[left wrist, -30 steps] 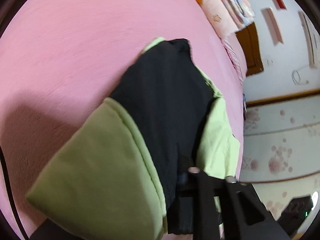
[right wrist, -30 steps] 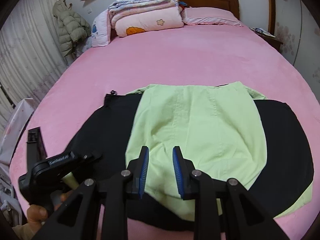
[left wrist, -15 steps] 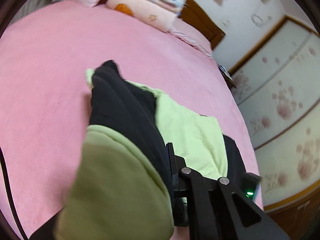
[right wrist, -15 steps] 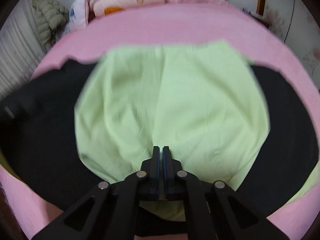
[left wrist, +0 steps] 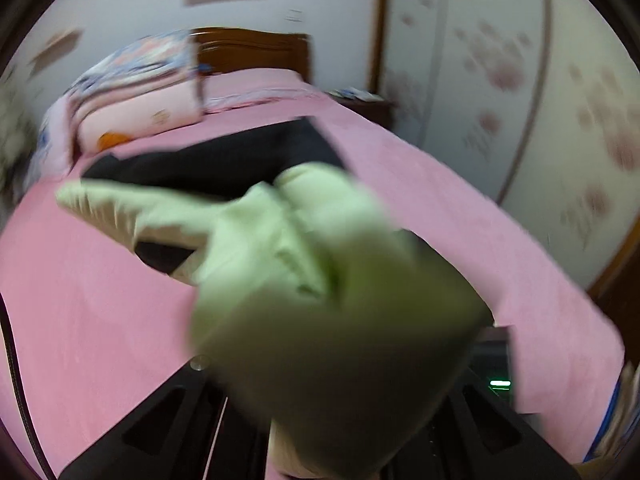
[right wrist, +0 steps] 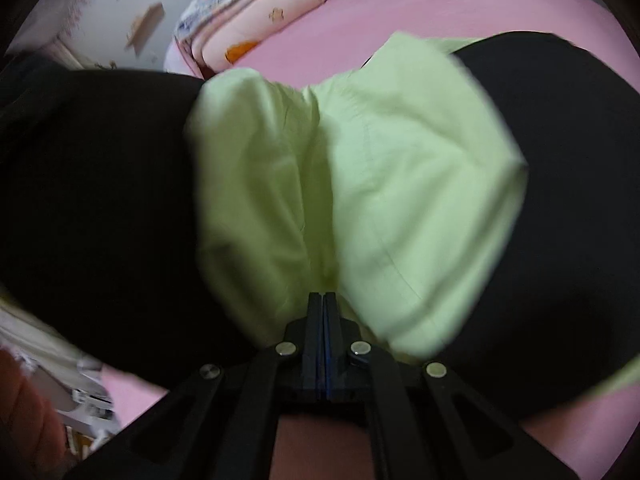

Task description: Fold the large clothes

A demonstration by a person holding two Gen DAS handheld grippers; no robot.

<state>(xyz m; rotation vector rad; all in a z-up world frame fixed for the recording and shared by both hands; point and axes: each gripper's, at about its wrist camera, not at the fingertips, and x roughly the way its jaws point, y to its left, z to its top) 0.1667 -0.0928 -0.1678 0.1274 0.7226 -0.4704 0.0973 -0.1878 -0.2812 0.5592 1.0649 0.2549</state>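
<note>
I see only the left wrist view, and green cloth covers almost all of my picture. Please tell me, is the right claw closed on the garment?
Observer: Yes. The right claw is shut on the near edge of the green lining.
Operator: Does the lining lie flat there?
Observer: No. One deep crease runs from the claw's tip up through the middle of the green.
Operator: And what is beside the green part?
Observer: Black outer cloth spreads on both sides of it, over the pink bed.
</note>
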